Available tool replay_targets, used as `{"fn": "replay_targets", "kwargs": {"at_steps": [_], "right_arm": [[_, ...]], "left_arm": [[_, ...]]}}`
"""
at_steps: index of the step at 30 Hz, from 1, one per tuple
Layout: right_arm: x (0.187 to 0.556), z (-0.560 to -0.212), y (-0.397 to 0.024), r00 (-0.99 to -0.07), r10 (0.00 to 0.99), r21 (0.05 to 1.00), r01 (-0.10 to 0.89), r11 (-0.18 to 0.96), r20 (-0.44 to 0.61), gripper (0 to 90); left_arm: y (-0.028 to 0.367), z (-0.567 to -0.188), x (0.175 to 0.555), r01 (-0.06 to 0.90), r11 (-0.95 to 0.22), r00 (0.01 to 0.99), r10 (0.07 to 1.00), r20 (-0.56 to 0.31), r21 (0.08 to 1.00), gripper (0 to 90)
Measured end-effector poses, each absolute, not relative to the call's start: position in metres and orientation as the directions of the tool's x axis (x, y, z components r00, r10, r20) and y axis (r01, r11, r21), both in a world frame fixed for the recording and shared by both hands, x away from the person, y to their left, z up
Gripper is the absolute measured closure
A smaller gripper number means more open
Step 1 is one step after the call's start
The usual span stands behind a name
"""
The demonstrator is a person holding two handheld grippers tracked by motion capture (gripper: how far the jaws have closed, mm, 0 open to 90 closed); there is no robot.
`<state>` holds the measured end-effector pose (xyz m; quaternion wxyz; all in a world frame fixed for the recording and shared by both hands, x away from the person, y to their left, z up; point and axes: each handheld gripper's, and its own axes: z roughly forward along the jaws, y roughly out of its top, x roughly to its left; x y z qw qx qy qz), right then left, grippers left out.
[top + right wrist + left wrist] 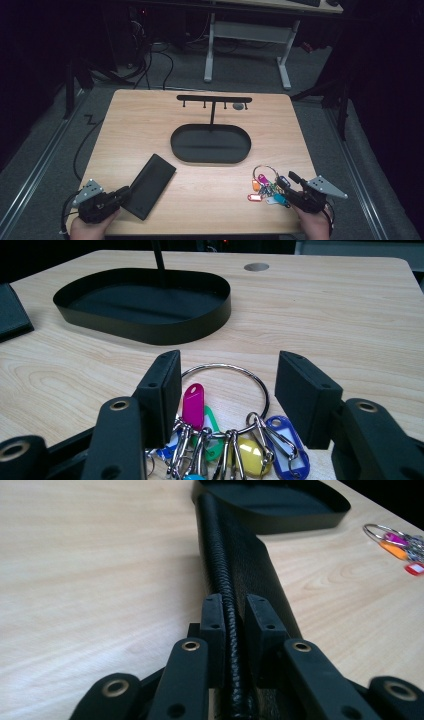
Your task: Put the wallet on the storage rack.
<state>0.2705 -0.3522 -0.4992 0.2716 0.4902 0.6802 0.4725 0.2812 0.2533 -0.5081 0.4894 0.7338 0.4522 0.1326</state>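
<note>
Black oval tray (210, 144) sitting mid-desk (150, 115), nothing lying inside; thin post with hook bar (214, 98) rising from its far side, post top running out of frame in right gripper view. Left gripper (121, 194) clamping near edge of black wallet (150, 185), stitched spine showing between pads in left gripper view. Right gripper (289, 184) standing wide around key ring with coloured tags (265, 187), apparently not pressing it; lower tags cut off in right gripper view.
</note>
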Motion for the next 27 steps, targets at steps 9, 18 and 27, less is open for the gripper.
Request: {"fn": "replay_targets", "kwargs": {"at_steps": [9, 18, 27], "right_arm": [[0.27, -0.5, -0.352, -0.371, 0.924, 0.907, 0.414, 0.074, 0.094, 44.6], [0.268, -0.505, -0.357, -0.361, 0.926, 0.901, 0.429, 0.059, 0.112, 44.6], [0.267, -0.505, -0.362, -0.353, 0.929, 0.902, 0.427, 0.054, 0.112, 44.6]], "left_arm": [[0.267, -0.498, 0.279, 0.467, -0.091, 0.501, 0.847, -0.179, 0.879, 80.6], [0.253, -0.486, 0.277, 0.379, -0.153, 0.519, 0.852, -0.073, 0.912, 81.0], [0.227, -0.479, 0.268, 0.314, -0.252, 0.574, 0.818, 0.028, 0.915, 80.6]]}}
